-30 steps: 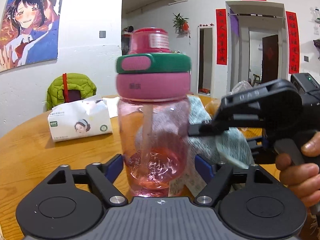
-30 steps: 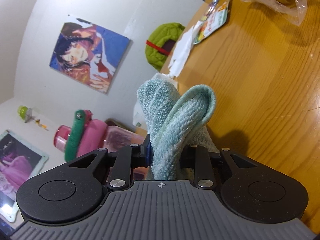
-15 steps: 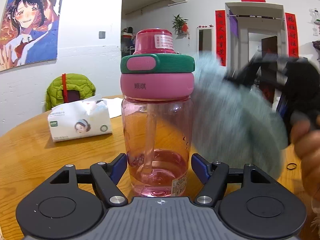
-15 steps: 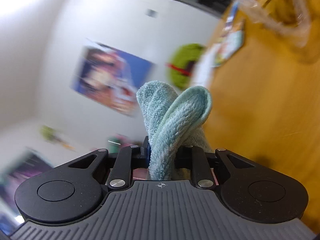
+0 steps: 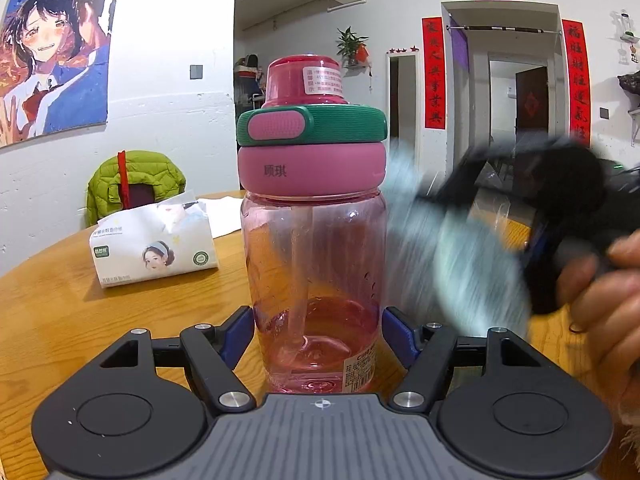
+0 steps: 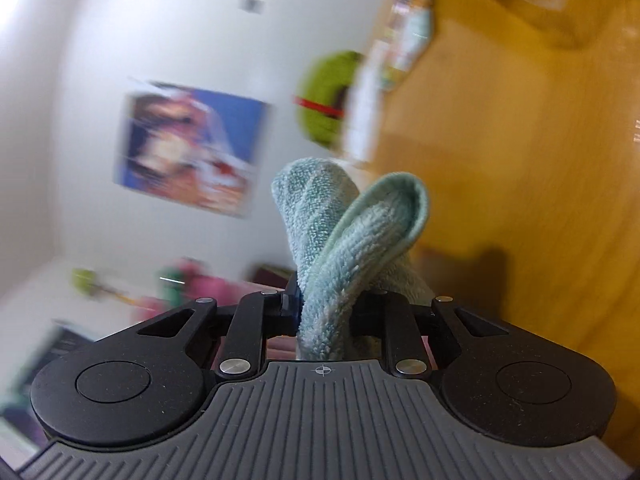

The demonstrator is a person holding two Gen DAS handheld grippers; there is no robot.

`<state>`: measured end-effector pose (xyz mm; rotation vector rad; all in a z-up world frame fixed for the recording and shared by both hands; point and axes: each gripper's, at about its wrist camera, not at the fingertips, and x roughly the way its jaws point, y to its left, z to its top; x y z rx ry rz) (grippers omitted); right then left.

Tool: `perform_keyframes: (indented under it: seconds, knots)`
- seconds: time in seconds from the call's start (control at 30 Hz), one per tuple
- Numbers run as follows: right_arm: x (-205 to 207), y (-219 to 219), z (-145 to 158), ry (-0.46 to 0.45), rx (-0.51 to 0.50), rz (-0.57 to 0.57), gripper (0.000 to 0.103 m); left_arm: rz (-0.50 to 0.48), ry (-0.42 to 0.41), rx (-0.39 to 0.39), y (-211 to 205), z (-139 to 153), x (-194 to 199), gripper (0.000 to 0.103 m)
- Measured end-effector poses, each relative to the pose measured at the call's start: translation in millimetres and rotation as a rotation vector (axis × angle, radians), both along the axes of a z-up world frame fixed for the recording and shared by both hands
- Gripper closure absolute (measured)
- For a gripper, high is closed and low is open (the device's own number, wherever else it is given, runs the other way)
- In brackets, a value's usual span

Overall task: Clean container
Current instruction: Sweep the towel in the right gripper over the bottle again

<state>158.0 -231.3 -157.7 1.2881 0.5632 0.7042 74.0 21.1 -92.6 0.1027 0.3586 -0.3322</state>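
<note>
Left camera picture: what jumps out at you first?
A pink water bottle with a green-banded lid stands dead centre, between the left gripper fingers. Right beside it, a blurred teal towel swings in the right gripper. An anime poster brightens the wall upper left.

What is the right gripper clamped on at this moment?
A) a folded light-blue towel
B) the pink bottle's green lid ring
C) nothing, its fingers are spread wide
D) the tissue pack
A: the right wrist view shows the right gripper shut on the folded light-blue towel, whose loops stick up between its fingers, while the pink bottle stands between the left gripper's fingers.
</note>
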Motion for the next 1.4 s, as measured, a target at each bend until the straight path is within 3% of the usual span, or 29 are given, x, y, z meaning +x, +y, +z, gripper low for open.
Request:
perform_keyframes:
  seconds: [0.1, 0.2, 0.77, 0.83, 0.9, 1.0, 1.1, 1.23, 1.4]
  knots:
    - [-4.1, -0.9, 5.5, -0.069, 0.041, 0.005, 0.081, 0.002, -0.001, 0.009, -1.0, -0.2, 0.2, 0.036]
    - [3.0, 12.2, -1.3, 0.047, -0.097, 0.019, 0.08, 0.0, 0.0, 0.004, -0.4, -0.2, 0.2, 0.035]
    - [15.4, 28.4, -14.4, 0.169, -0.213, 0.042, 0.075, 0.007, 0.002, 0.013, -3.2, 0.5, -2.1, 0.033]
    - [9.2, 10.3, -1.9, 0.138, -0.238, 0.025, 0.075, 0.015, 0.008, -0.006, -3.7, 1.0, -6.5, 0.019]
    - [6.0, 9.4, 5.2, 0.09, -0.248, -0.014, 0.075, 0.027, 0.011, -0.025, -5.1, 1.4, -12.3, 0.015]
    - [1.1, 8.2, 15.7, 0.017, -0.263, -0.073, 0.075, 0.089, -0.028, 0.009, -16.4, 2.8, -23.9, 0.016]
    - [-0.9, 0.4, 16.0, 0.001, -0.214, -0.091, 0.074, 0.112, -0.04, 0.037, -25.6, 2.7, -31.9, 0.019]
    - [4.1, 5.2, 12.4, 0.016, -0.168, -0.008, 0.073, 0.045, -0.024, 0.041, -29.6, 0.6, -30.6, 0.017]
    - [-2.8, 7.2, 16.8, 0.007, -0.222, 0.001, 0.072, 0.018, -0.019, 0.003, -13.2, 1.7, -15.4, 0.017]
